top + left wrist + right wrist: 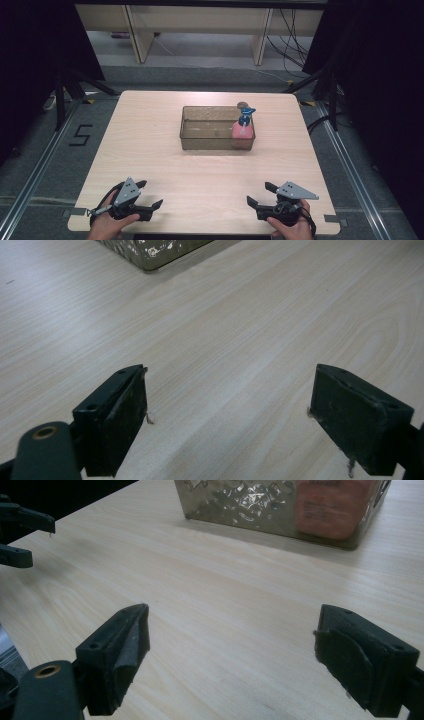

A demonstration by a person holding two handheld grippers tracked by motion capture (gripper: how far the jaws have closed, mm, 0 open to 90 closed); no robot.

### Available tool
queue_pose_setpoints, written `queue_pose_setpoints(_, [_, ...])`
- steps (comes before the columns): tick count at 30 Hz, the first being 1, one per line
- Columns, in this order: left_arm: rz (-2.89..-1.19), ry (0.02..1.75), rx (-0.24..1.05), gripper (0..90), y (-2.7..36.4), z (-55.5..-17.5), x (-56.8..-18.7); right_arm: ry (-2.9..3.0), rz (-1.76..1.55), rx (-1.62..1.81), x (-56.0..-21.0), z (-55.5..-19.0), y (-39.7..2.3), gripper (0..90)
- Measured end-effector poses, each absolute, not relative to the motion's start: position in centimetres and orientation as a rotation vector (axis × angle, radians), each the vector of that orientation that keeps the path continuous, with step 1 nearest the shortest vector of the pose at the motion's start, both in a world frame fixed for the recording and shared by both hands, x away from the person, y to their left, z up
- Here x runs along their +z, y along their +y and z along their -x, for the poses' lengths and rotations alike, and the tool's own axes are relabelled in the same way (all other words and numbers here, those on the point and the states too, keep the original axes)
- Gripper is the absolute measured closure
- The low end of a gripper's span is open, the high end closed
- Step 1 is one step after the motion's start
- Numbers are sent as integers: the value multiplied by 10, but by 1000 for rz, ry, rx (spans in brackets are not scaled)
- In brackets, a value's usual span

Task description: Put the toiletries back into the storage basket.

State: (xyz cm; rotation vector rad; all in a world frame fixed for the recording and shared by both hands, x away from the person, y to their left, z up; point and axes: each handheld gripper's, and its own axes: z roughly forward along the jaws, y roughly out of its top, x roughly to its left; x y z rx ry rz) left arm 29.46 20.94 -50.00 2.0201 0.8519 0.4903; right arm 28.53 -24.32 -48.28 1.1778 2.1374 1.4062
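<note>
Pink spray bottle [242, 134] with a blue trigger head is seen standing upright inside a clear, brownish plastic bin [206, 141], tucked into the bin's 3 o'clock end. The bin is placed on the light wooden table [165, 170] a little beyond its centre, toward 12 o'clock. A small round dark object [242, 104] is seen just past the bin's far rim, near the bottle's head; what it is cannot be told.

The left tongs [151, 195] are held by a hand [107, 225] at about 7 o'clock on the table, near its front edge, with the jaws spread wide and nothing between them. The right tongs [260, 194] are held by the other hand [289, 227] at about 5 o'clock, likewise released and empty. Both are kept well apart from the bin.

In the right gripper view, the bottle's pink body [332, 507] is seen through the bin's wall, and the left tongs' jaw tips are glimpsed at 9 o'clock.
</note>
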Motion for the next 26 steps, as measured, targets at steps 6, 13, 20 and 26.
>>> queue_pose_setpoints(6, [-2029, 849, 481, 148, 210, -295, -499, 2157, -1209, 1425, -485, -281, -242, 155])
queue_pose_setpoints(13, [-2027, 850, 481, 148, 210, -295, -500, 2191, -1147, 1377, -484, -277, -242, 155])
queue_pose_setpoints(20, [-2019, 852, 476, 148, 209, -294, -500, 2187, -1144, 1407, -486, -276, -242, 156])
queue_pose_setpoints(26, [-2024, 851, 480, 148, 209, -295, -500, 2188, -1142, 1407, -486, -276, -241, 156])
